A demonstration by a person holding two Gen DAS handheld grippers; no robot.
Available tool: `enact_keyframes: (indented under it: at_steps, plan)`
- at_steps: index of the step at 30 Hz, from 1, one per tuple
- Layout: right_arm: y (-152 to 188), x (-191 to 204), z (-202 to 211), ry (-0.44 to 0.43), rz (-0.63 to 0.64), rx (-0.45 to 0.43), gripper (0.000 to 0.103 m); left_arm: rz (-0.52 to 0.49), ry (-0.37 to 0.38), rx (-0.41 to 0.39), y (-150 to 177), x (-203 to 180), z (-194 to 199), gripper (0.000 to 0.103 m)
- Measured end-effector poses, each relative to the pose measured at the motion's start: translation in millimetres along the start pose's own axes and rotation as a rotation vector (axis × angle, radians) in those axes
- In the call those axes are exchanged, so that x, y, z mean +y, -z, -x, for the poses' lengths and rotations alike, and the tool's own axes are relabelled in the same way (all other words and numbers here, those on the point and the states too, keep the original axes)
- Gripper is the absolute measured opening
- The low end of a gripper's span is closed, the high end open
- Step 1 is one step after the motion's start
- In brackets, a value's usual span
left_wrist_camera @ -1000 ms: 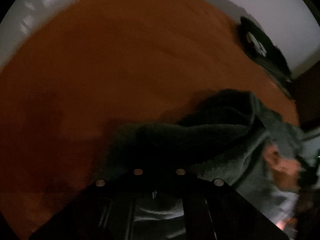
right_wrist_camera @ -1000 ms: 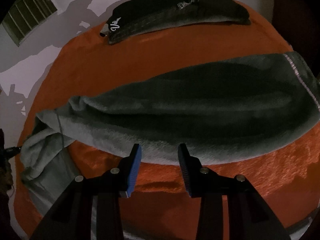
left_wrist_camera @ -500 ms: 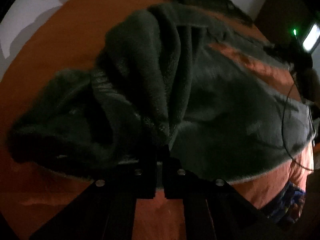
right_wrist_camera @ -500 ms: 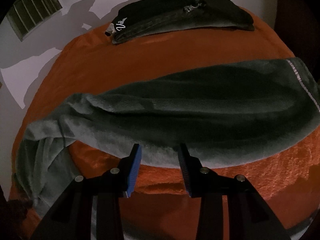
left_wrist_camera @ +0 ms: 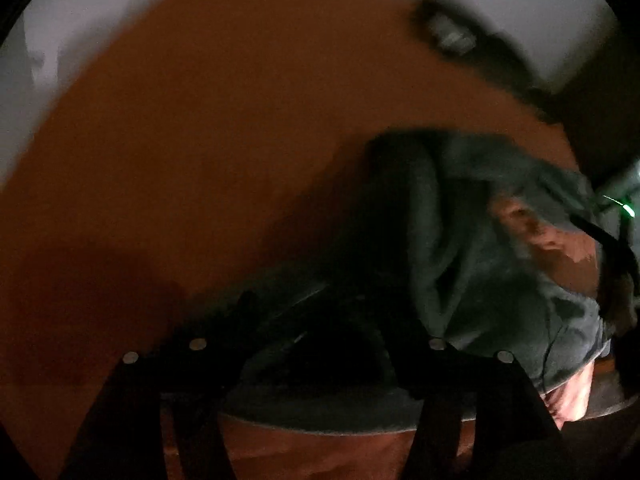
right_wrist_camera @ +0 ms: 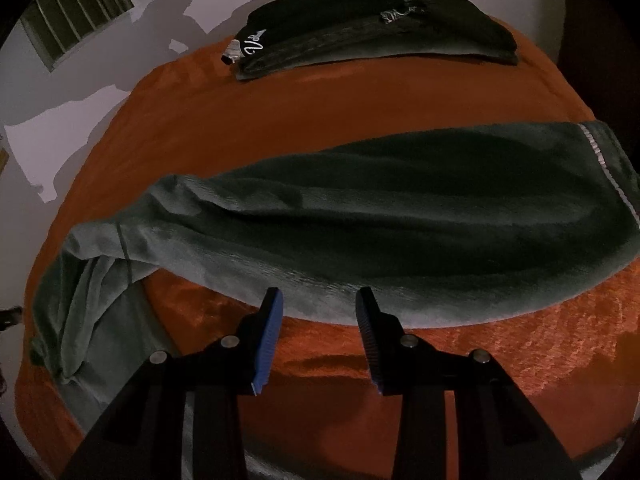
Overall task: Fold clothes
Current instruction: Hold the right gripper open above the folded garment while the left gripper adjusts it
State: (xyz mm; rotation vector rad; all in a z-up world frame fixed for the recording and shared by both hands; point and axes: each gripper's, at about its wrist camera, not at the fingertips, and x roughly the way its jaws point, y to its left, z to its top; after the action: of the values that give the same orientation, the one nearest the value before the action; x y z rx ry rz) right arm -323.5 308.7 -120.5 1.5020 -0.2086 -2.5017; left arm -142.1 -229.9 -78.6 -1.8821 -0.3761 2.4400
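Right gripper (right_wrist_camera: 318,336): blue-padded jaws parted, nothing between them, hovering over the bare orange bedspread (right_wrist_camera: 360,96). Just beyond the tips lies the near long edge of the grey-green fleece garment (right_wrist_camera: 400,216), stretched flat across the bed. Its pale-trimmed hem reaches the right edge of the bed; its left end bunches up and droops over the left edge. Past the garment, a wide bare band of bedspread gives open room. Beyond that, well apart, a black folded garment (right_wrist_camera: 360,36) lies along the far edge by the wall.

Left gripper (left_wrist_camera: 320,344): view dark and blurred. Jaws opening, fleece garment (left_wrist_camera: 480,280) lying between and under the fingers, bunched off to the right; pads not seen to press it. Left and far side are all open bedspread (left_wrist_camera: 240,120).
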Motion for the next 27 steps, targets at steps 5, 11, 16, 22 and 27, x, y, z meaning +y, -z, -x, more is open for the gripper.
enact_keyframes:
  at_steps: [5, 11, 16, 22, 27]
  plan:
    - [4.3, -5.5, 3.5, -0.001, -0.018, 0.011, 0.036, 0.027, 0.176, 0.070, -6.7, -12.3, -34.6, 0.043]
    - [7.9, -18.1, 8.5, 0.018, -0.038, 0.012, 0.036, -0.025, 0.009, -0.150, -21.6, -17.5, -11.6, 0.006]
    - [7.9, -26.6, 12.9, 0.030, -0.048, 0.000, 0.036, 0.045, 0.037, -0.620, -26.0, 21.1, 82.3, 0.005]
    - [6.0, -28.7, 3.4, 0.017, -0.060, 0.024, 0.037, 0.173, 0.048, -0.530, -57.6, 85.4, 79.0, 0.005]
    - [1.6, -20.6, -2.6, 0.014, -0.037, 0.033, 0.037, 0.207, 0.100, -0.254, -82.0, 104.2, 20.3, 0.034]
